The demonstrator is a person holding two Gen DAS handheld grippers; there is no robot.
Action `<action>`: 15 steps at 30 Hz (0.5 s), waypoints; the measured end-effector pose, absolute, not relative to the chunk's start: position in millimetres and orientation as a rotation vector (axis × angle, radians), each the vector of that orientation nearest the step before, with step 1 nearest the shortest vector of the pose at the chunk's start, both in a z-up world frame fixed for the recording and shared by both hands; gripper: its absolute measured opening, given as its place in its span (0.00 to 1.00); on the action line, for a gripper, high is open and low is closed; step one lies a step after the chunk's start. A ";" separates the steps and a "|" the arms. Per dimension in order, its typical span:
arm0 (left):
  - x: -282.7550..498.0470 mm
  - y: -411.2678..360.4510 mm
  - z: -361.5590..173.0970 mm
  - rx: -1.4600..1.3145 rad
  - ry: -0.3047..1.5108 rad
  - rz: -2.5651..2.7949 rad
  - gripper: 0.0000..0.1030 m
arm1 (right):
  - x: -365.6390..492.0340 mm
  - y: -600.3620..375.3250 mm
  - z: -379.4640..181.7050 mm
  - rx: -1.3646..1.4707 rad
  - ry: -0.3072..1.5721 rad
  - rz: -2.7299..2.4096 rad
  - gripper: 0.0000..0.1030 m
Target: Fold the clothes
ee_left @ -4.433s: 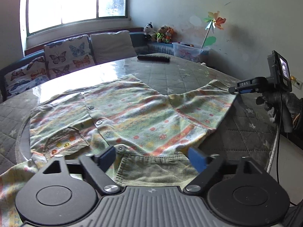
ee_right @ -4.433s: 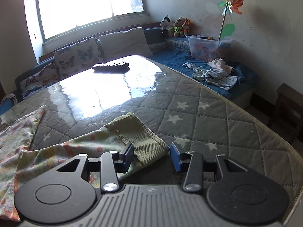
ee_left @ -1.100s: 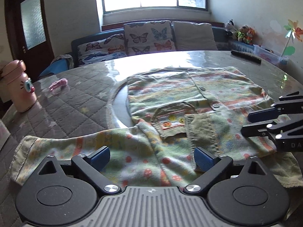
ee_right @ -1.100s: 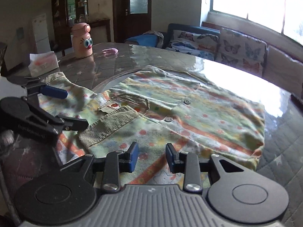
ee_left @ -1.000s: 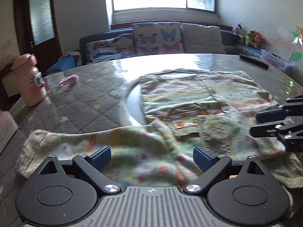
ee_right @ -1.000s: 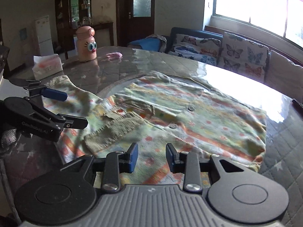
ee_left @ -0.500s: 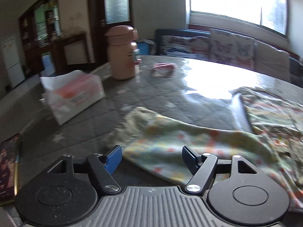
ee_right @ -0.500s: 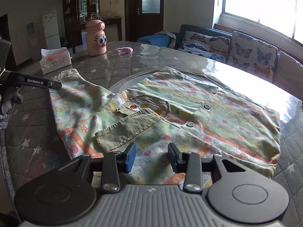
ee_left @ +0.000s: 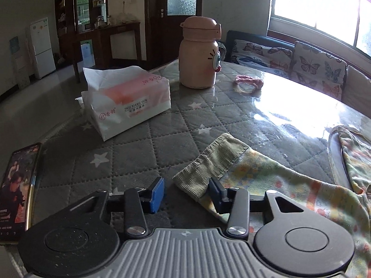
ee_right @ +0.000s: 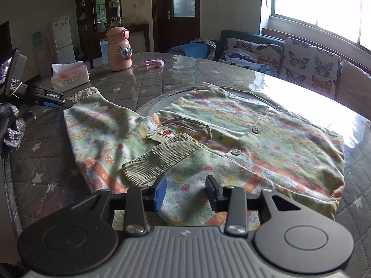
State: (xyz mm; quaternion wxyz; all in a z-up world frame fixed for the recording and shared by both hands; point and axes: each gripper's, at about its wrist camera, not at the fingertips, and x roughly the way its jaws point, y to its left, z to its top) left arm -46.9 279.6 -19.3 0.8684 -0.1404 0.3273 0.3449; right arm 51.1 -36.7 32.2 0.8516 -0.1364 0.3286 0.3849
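A child's patterned green shirt lies flat on the quilted table. One sleeve is folded across the chest, its ribbed cuff near the pocket. The other sleeve stretches out to the left, ending in a ribbed cuff. My left gripper is open, its jaws straddling the near corner of that cuff; it also shows in the right wrist view. My right gripper is open and empty, low over the shirt's hem.
A tissue pack, a pink bottle and a pink hair tie sit on the table beyond the left gripper. A phone lies at the near left edge. A sofa with butterfly cushions stands behind.
My left gripper has swung left along the outstretched sleeve to its cuff and closed its gap partway. My right gripper has stayed over the hem, open.
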 end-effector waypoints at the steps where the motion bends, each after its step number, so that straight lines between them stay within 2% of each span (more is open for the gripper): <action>1: -46.5 279.9 -19.2 -0.300 0.684 0.721 0.44 | 51.0 -37.2 32.8 -0.286 0.691 0.810 0.36; 8: -49.3 278.5 -18.0 -0.326 0.675 0.724 0.42 | 51.3 -39.7 34.5 -0.275 0.690 0.806 0.36; 12: -48.5 278.2 -17.3 -0.335 0.668 0.703 0.25 | 50.8 -40.8 34.4 -0.269 0.693 0.803 0.36; 14: -48.4 277.4 -15.9 -0.343 0.662 0.692 0.12 | 50.0 -41.5 34.7 -0.268 0.691 0.801 0.36; 15: -48.5 276.2 -14.2 -0.347 0.656 0.689 0.10 | 49.9 -42.0 35.2 -0.267 0.690 0.800 0.36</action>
